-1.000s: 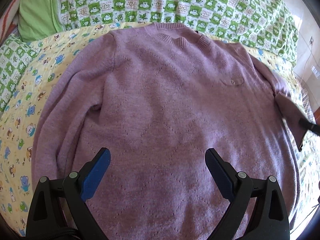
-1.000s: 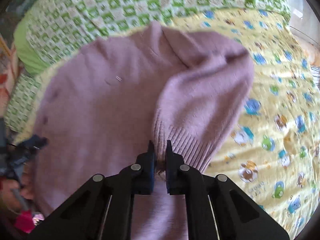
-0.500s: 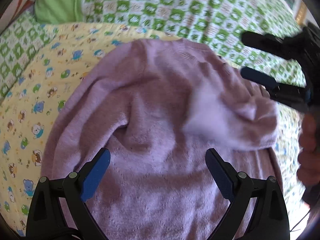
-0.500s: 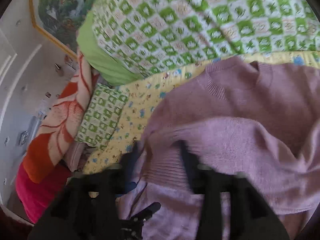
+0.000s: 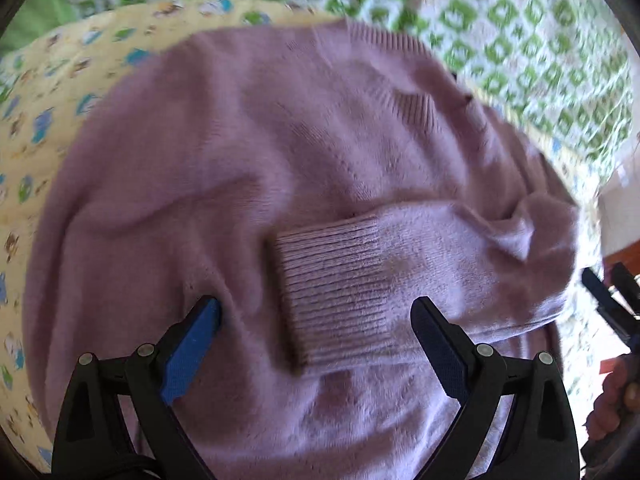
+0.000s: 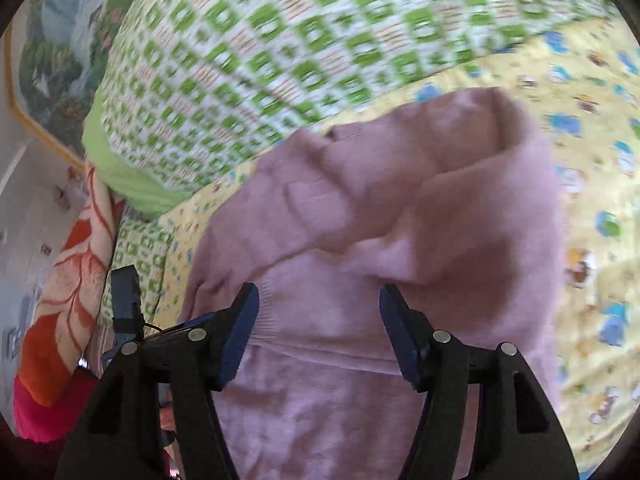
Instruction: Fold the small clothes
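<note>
The left gripper, black with blue pads on its fingers, hangs with its jaws spread wide and nothing between them. Directly beneath and ahead of it lies the fuzzy mauve knitted sweater, spread front up on the bed. The sweater's one sleeve is folded across the chest, and its ribbed cuff lies flat in the gap between the two open fingers, not pinched by either. The left finger's tip sits just above a crease in the sweater body.

The right gripper, of the same black build with blue pads, also stands wide and holds nothing. The folded sleeve runs across just beyond its fingertips, and the sweater body fills the view below them. A small knitted chest pocket shows farther out.

Around the sweater lies a yellow sheet printed with small cartoon animals. Beyond the ribbed neckline a green-and-white checked quilt is heaped. To the right gripper's left lie an orange-and-cream patterned blanket and a framed landscape picture on the wall.

No brand, label or readable writing can be made out; the prints are blurred.
</note>
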Demonstrator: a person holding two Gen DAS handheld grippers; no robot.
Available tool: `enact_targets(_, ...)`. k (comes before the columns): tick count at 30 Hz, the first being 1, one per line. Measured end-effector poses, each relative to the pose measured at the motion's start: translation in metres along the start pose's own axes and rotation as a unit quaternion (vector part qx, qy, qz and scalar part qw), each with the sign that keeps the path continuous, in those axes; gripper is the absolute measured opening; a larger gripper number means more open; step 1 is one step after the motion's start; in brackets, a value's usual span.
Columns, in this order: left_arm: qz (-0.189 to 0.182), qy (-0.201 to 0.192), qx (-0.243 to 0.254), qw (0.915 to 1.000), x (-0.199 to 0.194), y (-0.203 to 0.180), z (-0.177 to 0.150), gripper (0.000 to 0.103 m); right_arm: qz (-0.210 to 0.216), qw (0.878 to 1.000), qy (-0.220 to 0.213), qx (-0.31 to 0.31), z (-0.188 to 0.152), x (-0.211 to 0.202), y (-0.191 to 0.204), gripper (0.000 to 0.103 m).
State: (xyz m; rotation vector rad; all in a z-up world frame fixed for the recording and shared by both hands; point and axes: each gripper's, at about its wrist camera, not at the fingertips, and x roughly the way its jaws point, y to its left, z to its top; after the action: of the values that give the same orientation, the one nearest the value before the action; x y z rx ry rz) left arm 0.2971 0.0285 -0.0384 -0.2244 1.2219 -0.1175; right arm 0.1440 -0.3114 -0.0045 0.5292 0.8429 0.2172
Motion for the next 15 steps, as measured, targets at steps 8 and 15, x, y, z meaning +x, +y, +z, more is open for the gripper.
enact_targets(8, -0.042, -0.001, 0.027, 0.9987, 0.020, -0.016, 0.014, 0.007, -0.020, 0.998, -0.031, 0.041, 0.003, -0.025, -0.044, 0.064)
enact_targets(15, -0.069, -0.135, 0.001, 0.9884, -0.068, -0.003, 0.026, 0.004, -0.044, 0.996, -0.054, 0.050, 0.013, -0.033, -0.060, 0.064)
